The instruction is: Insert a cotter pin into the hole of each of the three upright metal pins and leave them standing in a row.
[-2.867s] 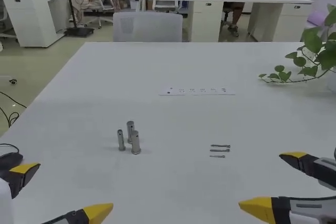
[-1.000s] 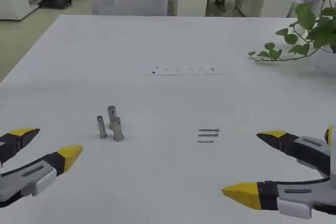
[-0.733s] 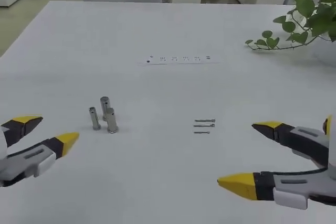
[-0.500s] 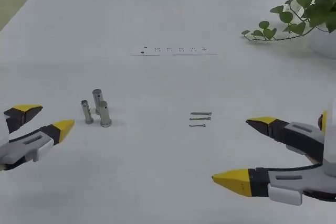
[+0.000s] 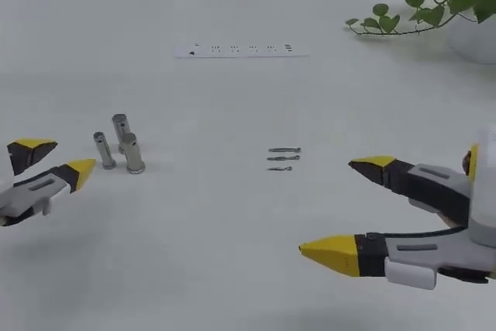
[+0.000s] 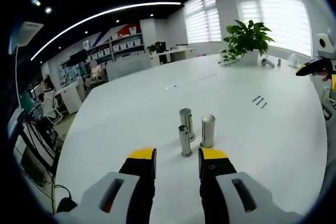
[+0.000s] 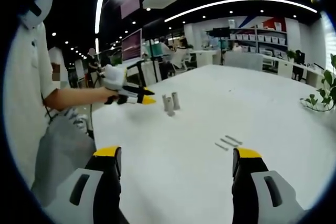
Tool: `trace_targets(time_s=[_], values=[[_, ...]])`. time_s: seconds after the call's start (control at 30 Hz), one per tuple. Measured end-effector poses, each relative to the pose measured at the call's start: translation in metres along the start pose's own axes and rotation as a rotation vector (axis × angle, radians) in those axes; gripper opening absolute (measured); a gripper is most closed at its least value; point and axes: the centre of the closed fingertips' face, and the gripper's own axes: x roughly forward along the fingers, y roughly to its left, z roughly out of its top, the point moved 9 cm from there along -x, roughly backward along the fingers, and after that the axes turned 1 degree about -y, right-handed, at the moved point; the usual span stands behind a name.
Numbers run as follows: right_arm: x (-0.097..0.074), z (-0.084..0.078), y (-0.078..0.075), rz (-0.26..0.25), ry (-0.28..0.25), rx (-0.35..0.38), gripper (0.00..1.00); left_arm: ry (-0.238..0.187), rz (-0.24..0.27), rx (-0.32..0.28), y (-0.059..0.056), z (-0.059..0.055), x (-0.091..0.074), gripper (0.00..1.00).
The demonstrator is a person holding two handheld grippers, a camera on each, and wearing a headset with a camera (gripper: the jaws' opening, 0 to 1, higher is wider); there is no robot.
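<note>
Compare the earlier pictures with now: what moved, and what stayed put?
The left gripper has moved forward, close to the three metal pins, jaws open. The right gripper has advanced toward the cotter pins, jaws wide open. Neither holds anything. Metal pins and cotter pins are unmoved.

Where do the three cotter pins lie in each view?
Head view: cotter pins slightly right of centre.
Left gripper view: cotter pins at the right, mid-height.
Right gripper view: cotter pins right of centre, low.
Shared landmark: the cluster of upright metal pins.
</note>
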Motion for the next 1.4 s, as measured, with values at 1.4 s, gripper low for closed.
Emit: trace_targets(time_s=[1.4], values=[[0.000, -0.010, -0.004, -0.023, 0.054, 0.024, 0.87, -0.006, -0.110, 0.049, -0.003, -0.011, 0.049, 0.08]])
